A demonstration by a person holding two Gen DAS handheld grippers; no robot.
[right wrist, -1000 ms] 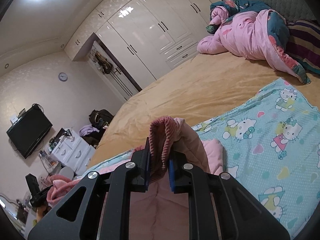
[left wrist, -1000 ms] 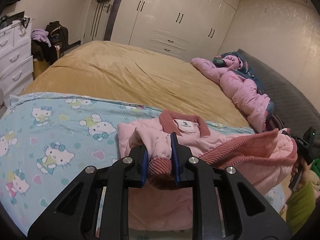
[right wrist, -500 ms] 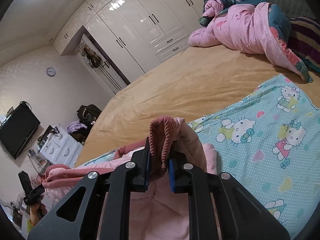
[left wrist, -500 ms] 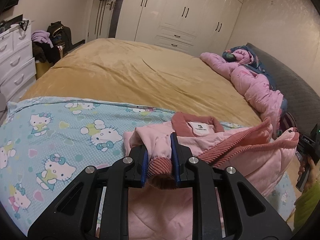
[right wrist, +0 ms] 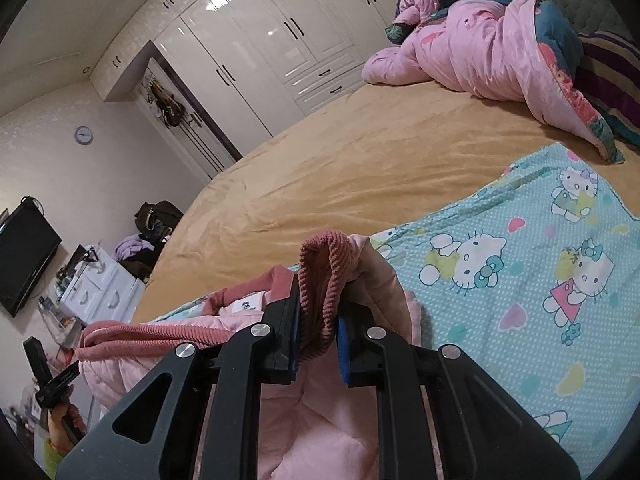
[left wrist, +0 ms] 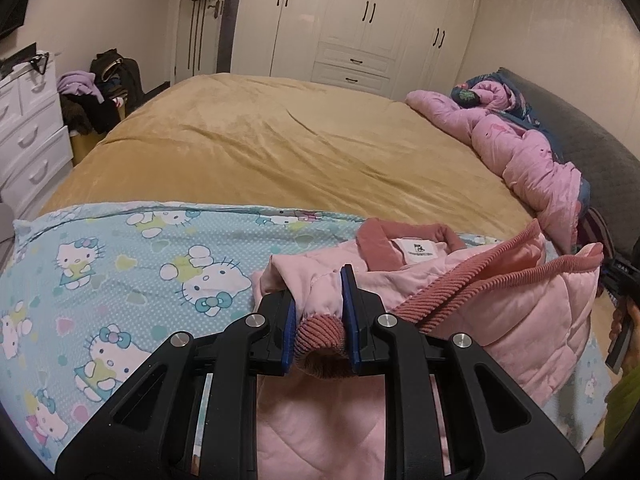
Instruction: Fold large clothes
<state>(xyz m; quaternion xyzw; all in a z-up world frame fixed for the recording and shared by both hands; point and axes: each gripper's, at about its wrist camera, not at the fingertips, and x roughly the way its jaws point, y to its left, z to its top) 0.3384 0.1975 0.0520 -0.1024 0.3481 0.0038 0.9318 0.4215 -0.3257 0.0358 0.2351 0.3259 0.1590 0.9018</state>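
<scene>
Drawers point(left wrist: 28, 136) in white stand at the far left beside the bed point(left wrist: 280, 148), whose tan cover runs back toward the wardrobe point(left wrist: 360, 20). Nearer, a cartoon-cat sheet point(left wrist: 120, 272) lies across the bed, and the pink jacket point(left wrist: 500, 320) rests on it, collar and label facing up. The left gripper point(left wrist: 320, 316) is clamped on a ribbed sleeve cuff point(left wrist: 320, 336). Further right, the right gripper point(right wrist: 318, 334) pinches a ribbed edge point(right wrist: 320, 280), probably the hem or the other cuff, lifted off the sheet. A rumpled pink quilt point(right wrist: 480, 48) lies by the headboard.
</scene>
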